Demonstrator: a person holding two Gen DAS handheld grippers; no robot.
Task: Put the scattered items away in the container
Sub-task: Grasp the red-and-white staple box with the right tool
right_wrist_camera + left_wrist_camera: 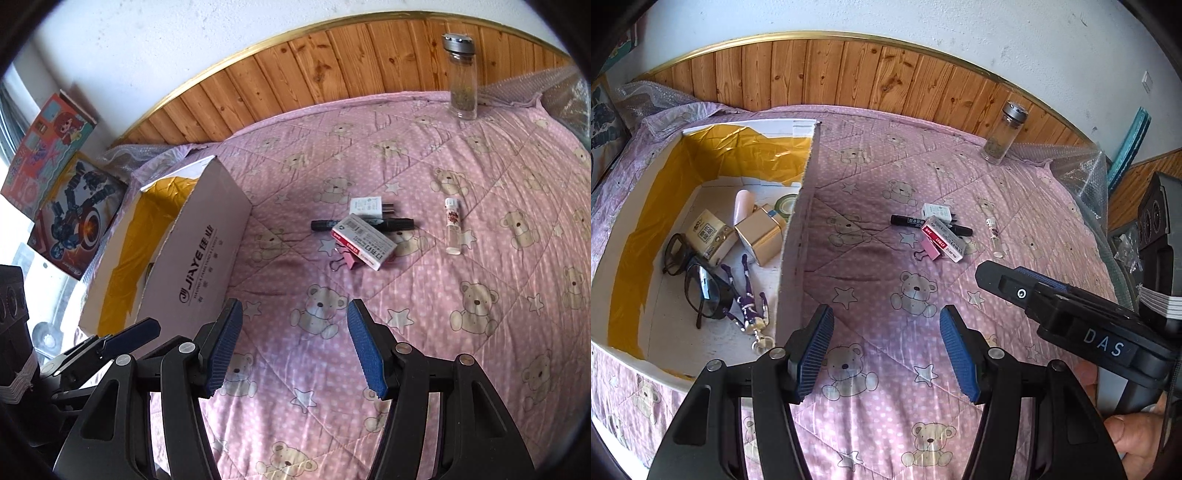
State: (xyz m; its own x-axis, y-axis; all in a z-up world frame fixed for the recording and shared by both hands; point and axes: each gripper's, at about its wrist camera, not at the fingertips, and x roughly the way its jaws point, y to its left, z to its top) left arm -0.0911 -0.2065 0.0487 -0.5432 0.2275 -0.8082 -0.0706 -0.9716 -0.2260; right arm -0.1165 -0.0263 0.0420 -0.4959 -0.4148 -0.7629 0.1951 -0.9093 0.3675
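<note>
The staple box (364,240) is the landmark: a red-and-white carton lying flat on the pink bear-print quilt (480,350), in a small pile of loose items. It rests on a black marker (360,224) that runs crosswise behind it, with a white plug adapter (367,206) just beyond the marker and a pink binder clip (349,260) poking out from under its near-left corner. A small glass vial (453,230) lies apart to its right, and a tall glass jar (461,77) stands well behind it by the wood panelling.

The cardboard box (798,229), the container, sits left of the staple box and already holds spectacles (698,280), a purple figurine (750,302), two small cartons and a tape roll.

The right gripper (293,343) hangs nearer the camera than the pile with jaws apart and nothing between them; the left gripper (886,347) is likewise spread and empty, just right of the container wall.

The next pick probably goes best by taking the staple box first, across its narrow width, since it lies on top; lifting straight should avoid dragging the clip and marker.
</note>
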